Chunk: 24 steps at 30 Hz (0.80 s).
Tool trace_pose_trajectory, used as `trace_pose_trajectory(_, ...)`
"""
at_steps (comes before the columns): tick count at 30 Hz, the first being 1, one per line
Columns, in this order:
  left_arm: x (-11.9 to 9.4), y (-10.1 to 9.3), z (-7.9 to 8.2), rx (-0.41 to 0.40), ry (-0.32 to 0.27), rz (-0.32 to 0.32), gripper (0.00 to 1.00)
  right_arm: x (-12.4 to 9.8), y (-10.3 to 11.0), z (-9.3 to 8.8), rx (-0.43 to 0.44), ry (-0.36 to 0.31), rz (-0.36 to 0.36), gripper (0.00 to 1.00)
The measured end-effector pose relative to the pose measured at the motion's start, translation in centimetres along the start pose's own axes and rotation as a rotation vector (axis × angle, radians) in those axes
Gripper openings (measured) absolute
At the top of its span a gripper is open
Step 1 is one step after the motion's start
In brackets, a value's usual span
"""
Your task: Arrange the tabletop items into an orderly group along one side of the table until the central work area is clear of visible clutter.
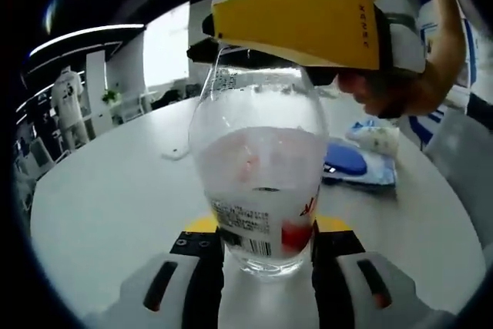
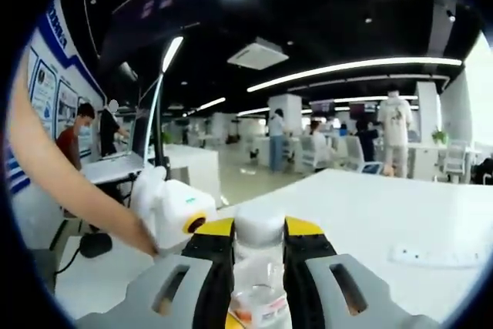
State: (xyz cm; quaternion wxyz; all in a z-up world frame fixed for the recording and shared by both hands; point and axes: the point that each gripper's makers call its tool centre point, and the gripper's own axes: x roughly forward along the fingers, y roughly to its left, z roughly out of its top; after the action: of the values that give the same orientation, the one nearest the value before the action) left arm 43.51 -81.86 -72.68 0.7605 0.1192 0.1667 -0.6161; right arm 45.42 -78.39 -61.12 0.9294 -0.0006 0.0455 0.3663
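A clear plastic bottle (image 1: 258, 175) with a red and white label stands close in the left gripper view. My left gripper (image 1: 266, 240) is shut on its lower part, one jaw on each side. The yellow right gripper (image 1: 308, 25) sits over the bottle's top, hiding the cap, with a person's hand behind it. In the right gripper view the white bottle cap (image 2: 258, 229) is clamped between the jaws of my right gripper (image 2: 258, 238). The left gripper (image 2: 173, 217) appears there at the left, held by a person's hand.
The white table (image 1: 100, 206) stretches out behind the bottle. A blue flat item (image 1: 347, 159) and a white packet (image 1: 377, 136) lie at the right of it. A small white strip (image 2: 424, 256) lies on the table (image 2: 385, 206). People stand in the office beyond.
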Motion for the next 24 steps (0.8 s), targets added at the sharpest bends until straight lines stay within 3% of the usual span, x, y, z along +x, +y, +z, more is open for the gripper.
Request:
trace_pose_trajectory(17, 0.33, 0.34, 0.19, 0.011, -0.037, 0.013, 0.43, -0.26, 0.38, -0.07, -0.051, 0.014, 0.003, 0.20)
trace_pose_trajectory(24, 0.46, 0.30, -0.75, -0.009, -0.027, 0.019, 0.43, -0.37, 0.56, 0.02, -0.072, 0.023, 0.011, 0.20)
